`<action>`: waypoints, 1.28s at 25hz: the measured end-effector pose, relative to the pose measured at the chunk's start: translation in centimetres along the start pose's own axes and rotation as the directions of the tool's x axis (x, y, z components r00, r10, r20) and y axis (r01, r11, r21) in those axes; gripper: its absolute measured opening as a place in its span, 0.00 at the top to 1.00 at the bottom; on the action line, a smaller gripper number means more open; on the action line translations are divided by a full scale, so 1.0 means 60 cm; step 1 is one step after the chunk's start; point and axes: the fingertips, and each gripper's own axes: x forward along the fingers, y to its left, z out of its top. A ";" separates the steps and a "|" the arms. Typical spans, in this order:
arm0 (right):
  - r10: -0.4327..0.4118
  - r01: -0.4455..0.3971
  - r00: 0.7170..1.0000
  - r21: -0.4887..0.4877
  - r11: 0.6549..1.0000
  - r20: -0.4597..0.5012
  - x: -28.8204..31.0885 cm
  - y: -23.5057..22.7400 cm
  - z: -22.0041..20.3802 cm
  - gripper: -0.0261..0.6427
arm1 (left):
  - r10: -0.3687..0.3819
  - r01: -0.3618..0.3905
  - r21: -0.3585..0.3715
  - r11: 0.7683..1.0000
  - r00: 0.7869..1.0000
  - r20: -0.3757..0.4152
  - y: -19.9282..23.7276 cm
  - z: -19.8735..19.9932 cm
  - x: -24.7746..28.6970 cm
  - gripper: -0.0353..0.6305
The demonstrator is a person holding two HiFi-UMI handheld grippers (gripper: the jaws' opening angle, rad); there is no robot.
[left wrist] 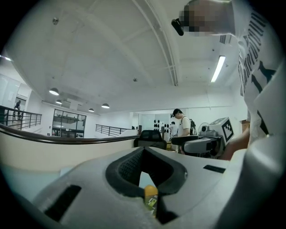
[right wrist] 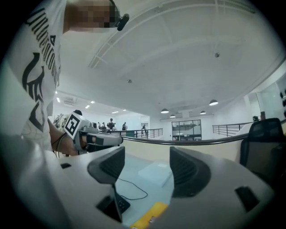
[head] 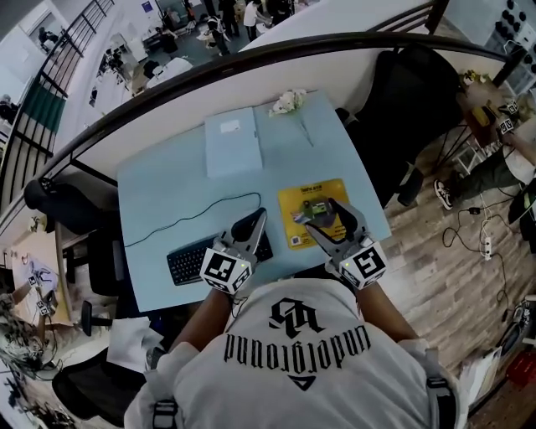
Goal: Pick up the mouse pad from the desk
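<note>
This is an open office on an upper level: a light blue surface (head: 159,193) with a keyboard (head: 188,260), black office chairs (head: 410,100) beside it, a curved railing (head: 209,71) above a lower hall (head: 209,25) with people, and long ceiling lamps (left wrist: 218,68)

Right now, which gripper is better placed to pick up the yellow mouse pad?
Right. The right gripper hangs over the yellow mouse pad, fingers apart; the left gripper is over the keyboard, fingers together.
</note>
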 end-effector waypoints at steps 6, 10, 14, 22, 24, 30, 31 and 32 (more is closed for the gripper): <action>0.014 -0.014 0.999 0.007 1.000 -0.037 0.023 -0.060 -0.022 0.51 | 0.027 -0.028 -0.019 0.999 0.999 -0.020 0.020 -0.014 0.043 0.94; 0.018 -0.017 0.998 0.016 1.000 -0.062 0.040 -0.105 -0.039 0.51 | 0.042 -0.043 -0.027 0.999 0.998 -0.046 0.036 -0.026 0.074 0.94; 0.022 -0.020 0.993 0.026 0.999 -0.117 0.050 -0.145 -0.077 0.51 | 0.052 -0.056 -0.042 0.998 0.995 -0.086 0.047 -0.053 0.106 0.94; 0.033 -0.014 0.967 0.077 0.997 -0.254 0.071 -0.214 -0.191 0.51 | 0.059 -0.075 -0.085 0.994 0.983 -0.176 0.075 -0.129 0.159 0.94; 0.043 -0.019 0.956 0.085 0.996 -0.290 0.079 -0.231 -0.225 0.50 | 0.065 -0.083 -0.083 0.993 0.978 -0.200 0.085 -0.151 0.173 0.94; 0.070 -0.014 0.912 0.139 0.990 -0.403 0.094 -0.277 -0.326 0.48 | 0.078 -0.108 -0.101 0.989 0.962 -0.263 0.109 -0.213 0.207 0.94; 0.075 -0.014 0.902 0.144 0.989 -0.425 0.097 -0.285 -0.346 0.47 | 0.078 -0.111 -0.106 0.988 0.958 -0.278 0.113 -0.226 0.212 0.94; 0.079 -0.011 0.891 0.153 0.988 -0.446 0.100 -0.293 -0.366 0.47 | 0.076 -0.113 -0.111 0.987 0.953 -0.294 0.115 -0.240 0.216 0.94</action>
